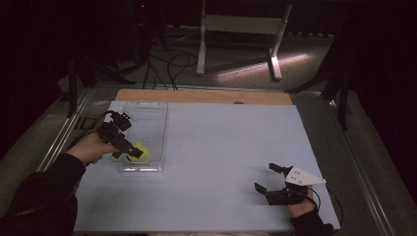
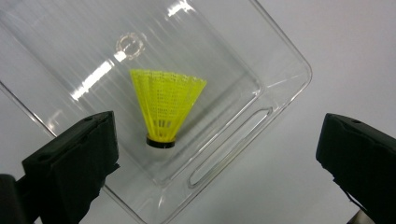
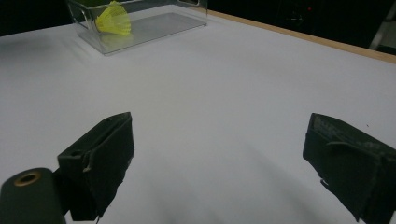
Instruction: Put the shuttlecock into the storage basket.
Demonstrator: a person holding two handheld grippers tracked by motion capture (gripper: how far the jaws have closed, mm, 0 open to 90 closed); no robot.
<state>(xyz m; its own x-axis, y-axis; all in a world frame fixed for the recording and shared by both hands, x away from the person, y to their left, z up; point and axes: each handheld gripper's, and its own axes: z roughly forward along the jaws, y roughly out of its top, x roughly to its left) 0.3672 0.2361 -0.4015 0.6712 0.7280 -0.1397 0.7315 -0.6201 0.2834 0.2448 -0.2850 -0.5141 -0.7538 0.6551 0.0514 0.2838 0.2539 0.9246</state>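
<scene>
A yellow shuttlecock (image 1: pixel 140 150) (image 2: pixel 166 102) rests inside a clear plastic tray (image 1: pixel 163 129) (image 2: pixel 285 51) at the left of the table, near the tray's front end. My left gripper (image 1: pixel 134 154) (image 2: pixel 219 158) hovers over it, open wide. The shuttlecock sits below and between the jaws, and neither pad touches it. My right gripper (image 1: pixel 264 177) (image 3: pixel 219 158) stands open low over the bare mat at the near right, with nothing between its jaws. From there the shuttlecock (image 3: pixel 114 19) and tray (image 3: pixel 154 23) show far off.
A pale mat (image 1: pixel 226 147) covers the table, with a wooden strip (image 1: pixel 206 96) along its far edge. Beyond it on the floor stand a white frame (image 1: pixel 241 29) and loose cables (image 1: pixel 167 64). Metal rails run along both sides of the table.
</scene>
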